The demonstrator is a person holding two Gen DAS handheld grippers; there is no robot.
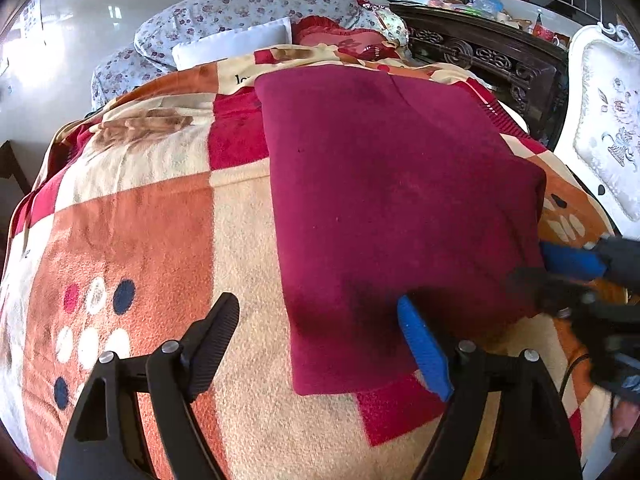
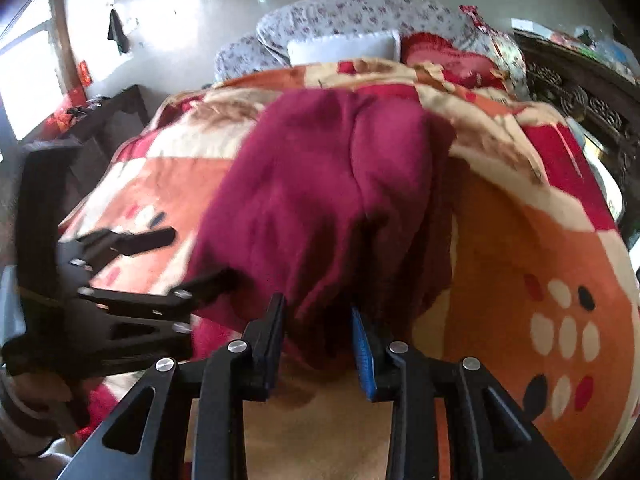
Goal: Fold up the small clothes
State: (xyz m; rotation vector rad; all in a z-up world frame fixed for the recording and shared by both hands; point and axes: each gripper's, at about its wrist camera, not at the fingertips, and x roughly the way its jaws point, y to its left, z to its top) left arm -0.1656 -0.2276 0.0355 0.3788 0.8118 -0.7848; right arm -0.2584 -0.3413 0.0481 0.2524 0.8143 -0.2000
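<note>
A maroon garment lies on a checked orange, cream and red blanket on the bed. My left gripper stands open at the garment's near left corner. Its blue-padded finger is over the cloth and its black finger is over bare blanket. At the garment's right edge, my right gripper pinches the cloth. In the right wrist view the garment is bunched and lifted, and a fold hangs between the pads of the right gripper. The left gripper shows at the left, open.
Floral pillows, a white pillow and a red cushion lie at the far end of the bed. Dark carved wooden furniture and a white ornate panel stand on the right. A dark table stands left.
</note>
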